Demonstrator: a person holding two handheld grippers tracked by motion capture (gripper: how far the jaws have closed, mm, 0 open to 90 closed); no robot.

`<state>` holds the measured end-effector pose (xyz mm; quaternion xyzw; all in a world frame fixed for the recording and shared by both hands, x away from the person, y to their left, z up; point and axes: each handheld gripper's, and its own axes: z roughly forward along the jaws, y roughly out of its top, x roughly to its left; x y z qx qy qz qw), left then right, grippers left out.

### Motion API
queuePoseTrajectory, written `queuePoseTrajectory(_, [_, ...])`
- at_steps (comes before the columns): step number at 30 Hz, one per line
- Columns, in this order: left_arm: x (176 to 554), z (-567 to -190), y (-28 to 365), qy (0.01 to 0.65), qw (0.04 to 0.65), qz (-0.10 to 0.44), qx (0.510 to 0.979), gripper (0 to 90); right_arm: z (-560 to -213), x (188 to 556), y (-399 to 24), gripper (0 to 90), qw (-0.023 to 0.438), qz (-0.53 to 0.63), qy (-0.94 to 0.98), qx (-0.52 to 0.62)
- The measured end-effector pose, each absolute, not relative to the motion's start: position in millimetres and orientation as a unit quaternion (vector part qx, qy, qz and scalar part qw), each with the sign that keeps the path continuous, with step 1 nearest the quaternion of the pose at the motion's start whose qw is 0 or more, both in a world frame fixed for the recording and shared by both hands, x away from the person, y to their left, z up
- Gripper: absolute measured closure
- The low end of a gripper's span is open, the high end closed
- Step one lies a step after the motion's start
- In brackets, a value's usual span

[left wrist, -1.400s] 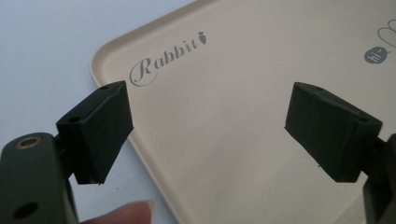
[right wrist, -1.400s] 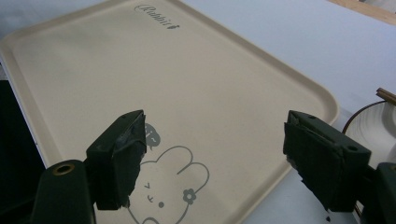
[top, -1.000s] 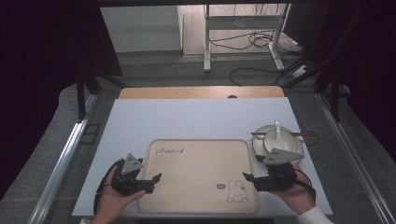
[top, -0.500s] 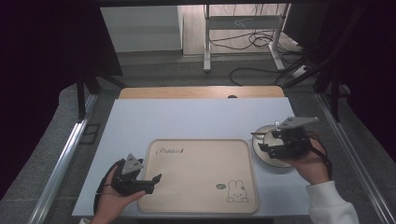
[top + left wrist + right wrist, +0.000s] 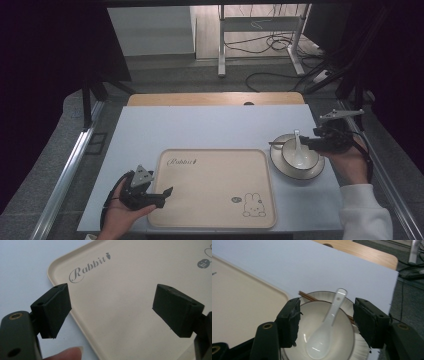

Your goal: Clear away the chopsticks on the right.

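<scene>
A beige tray (image 5: 215, 172) printed "Rabbit" lies on the white mat. My left gripper (image 5: 166, 196) rests at its near left corner, open, its jaws wide apart over the tray's bare surface (image 5: 120, 277) with nothing between them (image 5: 111, 305). Right of the tray a white bowl (image 5: 292, 159) sits on a plate (image 5: 280, 166), with a white spoon (image 5: 298, 145) inside and brown chopsticks (image 5: 276, 143) across the plate. My right gripper (image 5: 306, 143) hovers at the bowl's right side. Its jaws (image 5: 327, 312) have just been closing and stand apart above the bowl (image 5: 344, 340) and spoon (image 5: 324, 332), touching neither.
The white mat (image 5: 210, 125) covers a wooden table whose far edge (image 5: 215, 98) shows beyond it. Metal rails (image 5: 70, 170) run along both sides. Desk legs and cables (image 5: 270, 45) lie on the floor farther back. The mat's right edge is close to the plate.
My right gripper has left the tray's near right corner, moving away and upward to the bowl's right side. The left gripper has stayed put.
</scene>
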<state>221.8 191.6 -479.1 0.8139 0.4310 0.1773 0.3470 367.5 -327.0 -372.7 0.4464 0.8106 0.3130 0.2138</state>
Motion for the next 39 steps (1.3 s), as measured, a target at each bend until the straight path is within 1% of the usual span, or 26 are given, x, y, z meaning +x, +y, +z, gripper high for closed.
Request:
queuePoseTrajectory(6, [222,-479,191,0.431,0.346,0.177,0.814,15.2,-373,376,-345,42.8,0.225,0.299,0.798,0.473])
queuePoseTrajectory(8, [222,-479,191,0.431,0.346,0.177,0.815,15.2,-376,384,-356,46.8,0.23,0.292,0.791,0.487])
queuePoseTrajectory(10, [222,-479,192,0.43,0.345,0.178,0.815,15.1,-377,387,-360,48.4,0.23,0.288,0.789,0.491])
queuePoseTrajectory(11, [222,-479,192,0.431,0.345,0.178,0.815,15.2,-379,393,-366,52.2,0.229,0.282,0.786,0.501])
queuePoseTrajectory(14, [222,-479,192,0.43,0.345,0.179,0.815,15.2,-384,401,-374,57.3,0.226,0.265,0.785,0.512])
queuePoseTrajectory(16, [222,-479,191,0.43,0.345,0.178,0.815,15.2,-386,404,-376,58.5,0.226,0.257,0.788,0.512])
queuePoseTrajectory(19, [222,-480,191,0.429,0.342,0.178,0.817,15.2,-393,413,-381,62.6,0.217,0.24,0.792,0.518])
queuePoseTrajectory(20, [222,-480,191,0.428,0.34,0.178,0.818,15.2,-396,416,-382,64.5,0.212,0.237,0.793,0.519])
queuePoseTrajectory(21, [223,-480,191,0.428,0.34,0.178,0.818,15.1,-403,422,-383,69.9,0.205,0.225,0.799,0.519])
queuePoseTrajectory(22, [223,-480,191,0.429,0.34,0.177,0.818,15.1,-406,425,-383,72.8,0.203,0.216,0.802,0.518])
queuePoseTrajectory(23, [223,-481,191,0.43,0.342,0.177,0.816,15.1,-406,425,-383,72.8,0.203,0.216,0.802,0.518])
queuePoseTrajectory(24, [223,-481,191,0.431,0.341,0.177,0.817,15.2,-409,428,-384,75.9,0.201,0.209,0.806,0.516])
queuePoseTrajectory(25, [223,-481,191,0.43,0.339,0.177,0.818,15.2,-412,432,-383,79.8,0.2,0.203,0.808,0.516])
queuePoseTrajectory(26, [223,-481,191,0.43,0.338,0.177,0.818,15.1,-420,441,-383,86.1,0.192,0.19,0.814,0.514])
queuePoseTrajectory(27, [223,-481,191,0.432,0.338,0.177,0.817,15.1,-420,441,-383,86.1,0.192,0.19,0.814,0.514])
queuePoseTrajectory(28, [224,-481,191,0.432,0.338,0.177,0.817,15.2,-428,449,-383,88.9,0.189,0.176,0.818,0.513])
queuePoseTrajectory(33, [224,-482,191,0.433,0.334,0.176,0.819,15.2,-438,462,-389,89.3,0.186,0.169,0.819,0.516])
queuePoseTrajectory(39, [225,-483,191,0.436,0.333,0.176,0.817,15.1,-446,471,-393,89.3,0.193,0.163,0.823,0.509])
